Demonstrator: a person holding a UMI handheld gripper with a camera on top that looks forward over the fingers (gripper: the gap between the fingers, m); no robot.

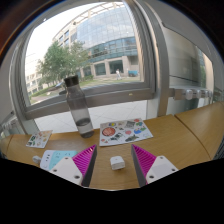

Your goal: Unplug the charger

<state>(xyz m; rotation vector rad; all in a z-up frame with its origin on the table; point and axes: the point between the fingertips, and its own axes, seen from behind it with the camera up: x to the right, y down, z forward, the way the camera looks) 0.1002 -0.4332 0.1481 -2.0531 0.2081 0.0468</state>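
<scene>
Wooden tabletop [185, 135] spreads beneath a big window [90, 50], and I take that table as my landmark: at its far edge by the glass stands a grey upright device [76, 100], nearer on it lies a colourful printed sheet [125, 131], and off to one side a smaller sheet [38, 139]. On the table's near part sits the small white charger [117, 162], resting between the fingers of my gripper [115, 163]. The magenta pads [84, 160] stand wide apart with a gap either side of the charger, gripping nothing.

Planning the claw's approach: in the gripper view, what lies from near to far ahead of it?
Open claw → white charger between its fingers → colourful placemat on the wooden table → window with buildings outside.
</scene>
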